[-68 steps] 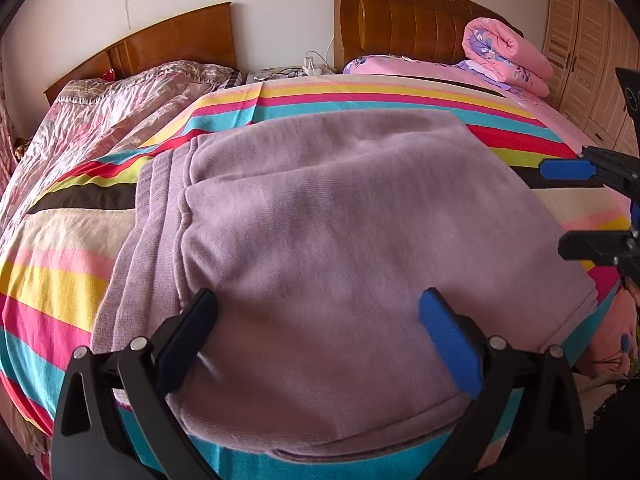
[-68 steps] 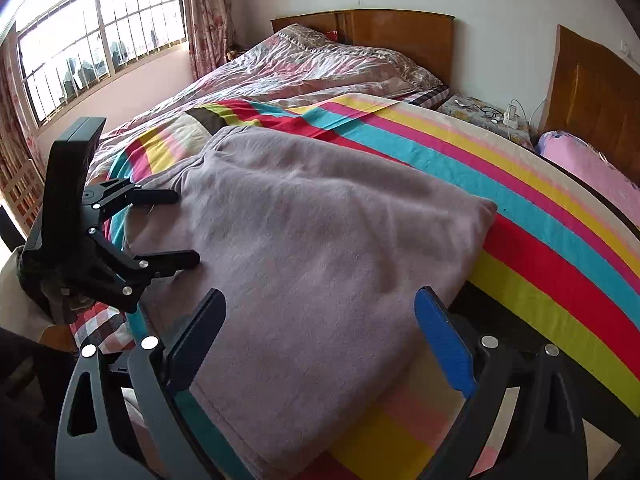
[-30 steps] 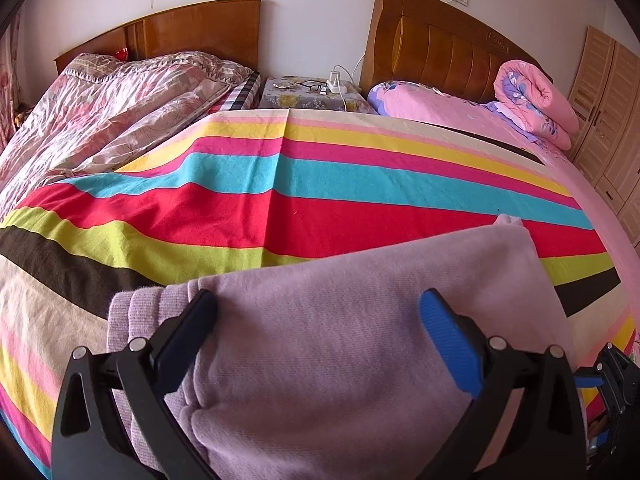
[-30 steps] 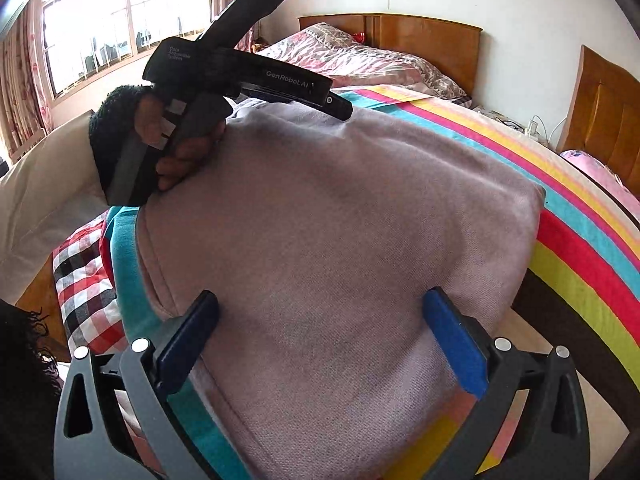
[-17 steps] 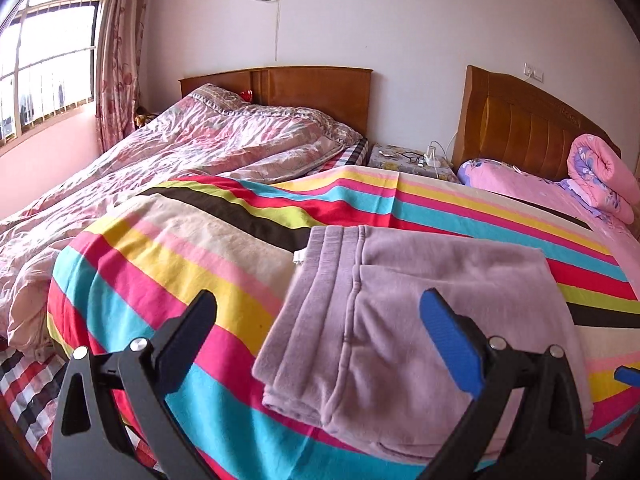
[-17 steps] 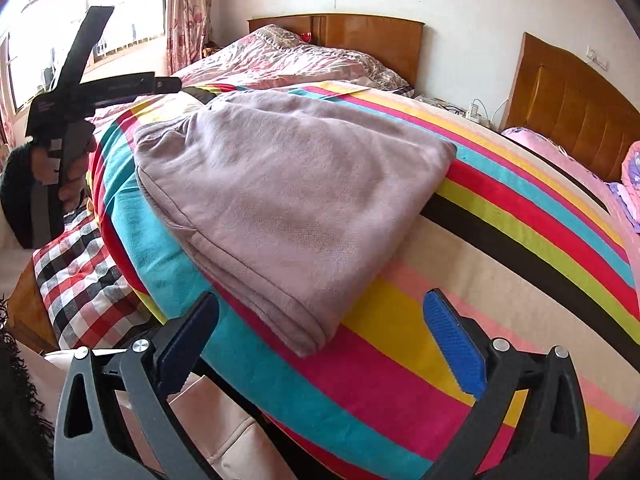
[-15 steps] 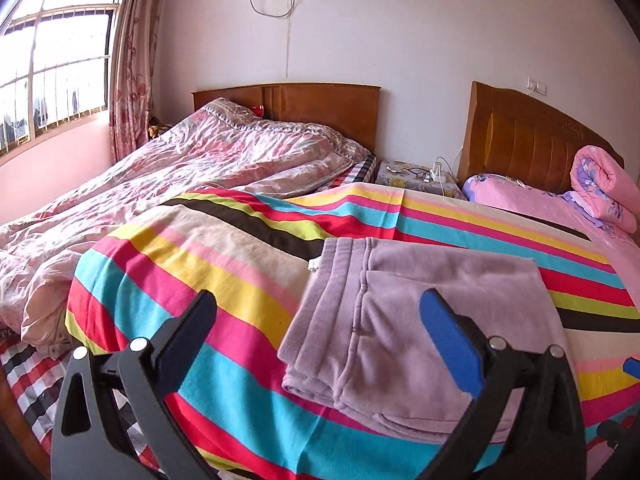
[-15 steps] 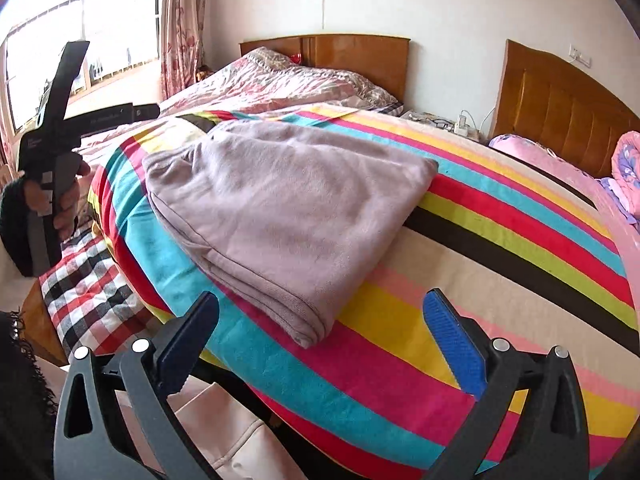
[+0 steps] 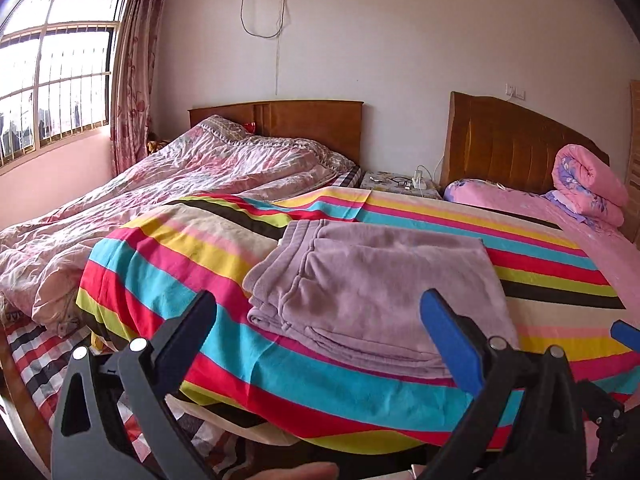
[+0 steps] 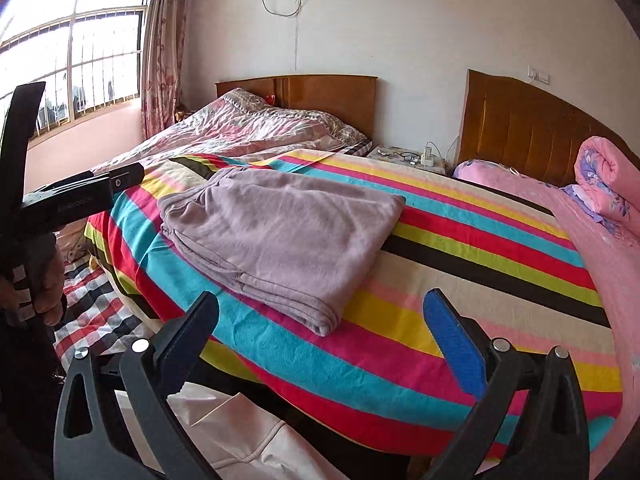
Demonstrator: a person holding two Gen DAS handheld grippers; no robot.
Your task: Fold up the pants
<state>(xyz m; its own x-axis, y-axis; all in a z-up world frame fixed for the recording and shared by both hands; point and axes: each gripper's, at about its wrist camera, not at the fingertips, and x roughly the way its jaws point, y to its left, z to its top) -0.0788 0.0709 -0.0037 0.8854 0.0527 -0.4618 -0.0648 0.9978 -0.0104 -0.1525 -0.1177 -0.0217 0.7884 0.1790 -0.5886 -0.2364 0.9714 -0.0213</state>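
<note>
Your left gripper (image 9: 320, 340) hangs with its jaws spread wide and nothing between them, clear of the bed's near edge, and your right gripper (image 10: 320, 340) is likewise splayed and empty. You have the lilac pants (image 10: 280, 232) lying folded in a flat stack on the striped blanket (image 10: 460, 264), near its front-left corner, apart from both tools.
</note>
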